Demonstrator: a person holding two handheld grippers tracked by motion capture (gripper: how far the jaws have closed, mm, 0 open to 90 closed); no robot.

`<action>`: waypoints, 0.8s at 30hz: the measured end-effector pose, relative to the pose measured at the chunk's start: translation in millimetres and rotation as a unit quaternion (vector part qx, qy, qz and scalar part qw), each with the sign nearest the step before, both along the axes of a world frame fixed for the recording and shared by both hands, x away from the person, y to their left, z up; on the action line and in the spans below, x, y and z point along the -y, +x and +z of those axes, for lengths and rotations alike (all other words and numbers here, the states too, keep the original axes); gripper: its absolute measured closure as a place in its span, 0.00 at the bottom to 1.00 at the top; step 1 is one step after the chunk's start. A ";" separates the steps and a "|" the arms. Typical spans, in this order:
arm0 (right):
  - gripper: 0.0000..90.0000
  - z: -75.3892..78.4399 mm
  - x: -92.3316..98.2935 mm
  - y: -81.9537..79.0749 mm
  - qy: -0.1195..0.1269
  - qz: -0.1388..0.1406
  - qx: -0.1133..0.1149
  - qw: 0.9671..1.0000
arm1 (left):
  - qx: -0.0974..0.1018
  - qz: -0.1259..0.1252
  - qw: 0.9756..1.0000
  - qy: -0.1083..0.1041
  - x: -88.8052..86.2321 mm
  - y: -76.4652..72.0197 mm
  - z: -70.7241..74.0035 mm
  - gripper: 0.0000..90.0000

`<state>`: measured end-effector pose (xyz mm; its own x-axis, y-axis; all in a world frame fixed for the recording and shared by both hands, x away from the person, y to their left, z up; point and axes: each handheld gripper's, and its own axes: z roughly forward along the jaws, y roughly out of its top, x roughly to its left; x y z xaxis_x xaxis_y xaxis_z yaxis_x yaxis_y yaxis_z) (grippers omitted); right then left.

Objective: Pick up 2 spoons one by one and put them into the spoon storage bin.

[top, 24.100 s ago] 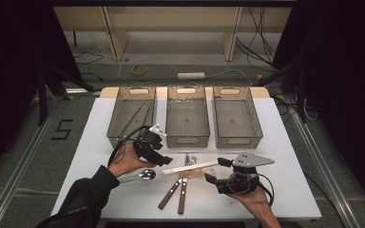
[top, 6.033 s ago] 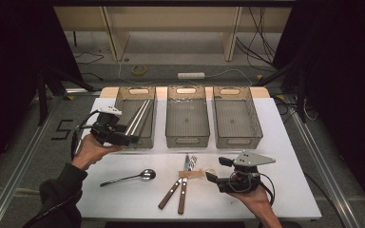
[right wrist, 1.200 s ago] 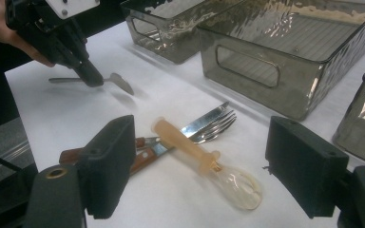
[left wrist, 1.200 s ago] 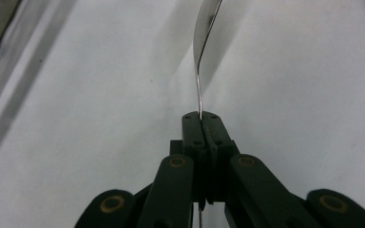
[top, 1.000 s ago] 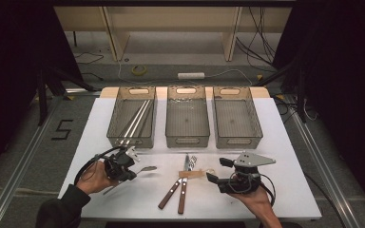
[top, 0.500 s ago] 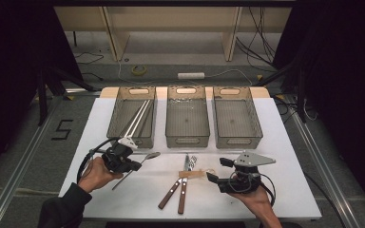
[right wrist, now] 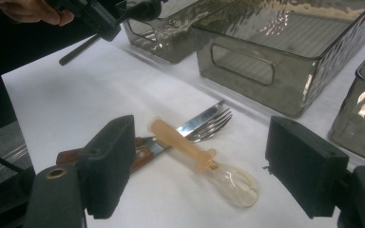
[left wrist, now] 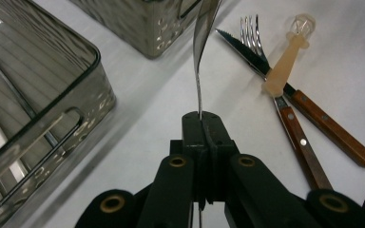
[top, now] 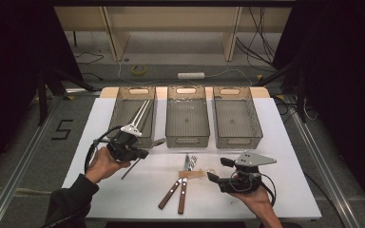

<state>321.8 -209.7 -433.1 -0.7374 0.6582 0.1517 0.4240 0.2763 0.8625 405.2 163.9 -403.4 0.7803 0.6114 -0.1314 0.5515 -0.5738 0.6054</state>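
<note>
The left gripper (top: 140, 153) has its fingers pinched on the handle of a metal spoon (top: 145, 152), which now hangs off the tabletop (top: 285, 142) at centre left of the high view, its bowl (top: 158, 142) just in front of the left bin (top: 134, 114). A second ago the same gripper sat lower in the frame with the spoon close to the white surface; half a second ago it was partway up. Six seconds back the spoon lay alone on the tabletop while the left gripper was up beside the left bin. In the left gripper view the fingers (left wrist: 204, 135) are pressed together on the thin handle (left wrist: 199, 80), which runs up toward the top edge.

The right gripper (top: 217, 170) at lower right of the high view looks unchanged from the earlier frames, its fingers (right wrist: 109, 161) spread wide with nothing between them. Just ahead of it lie a translucent spoon with a tan handle (right wrist: 204, 164), a fork (right wrist: 214, 126) and a knife (right wrist: 202, 118), both wooden-handled, bunched together at lower centre of the high view.

On the floor at the left of the high view a dark mark reads "5" (top: 62, 129). I can make out no other writing or brand.
</note>
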 end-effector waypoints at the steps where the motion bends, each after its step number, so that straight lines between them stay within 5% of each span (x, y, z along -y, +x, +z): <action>1: 0.29 0.0 0.0 0.0 0.000 0.000 0.000 1.000 | 0.002 -0.002 1.000 0.000 0.4 1.3 0.8 0.99; 24: 0.29 -0.6 -0.9 -0.6 0.000 0.000 -0.002 1.000 | 0.012 0.011 1.000 -0.020 8.2 20.1 8.4 0.99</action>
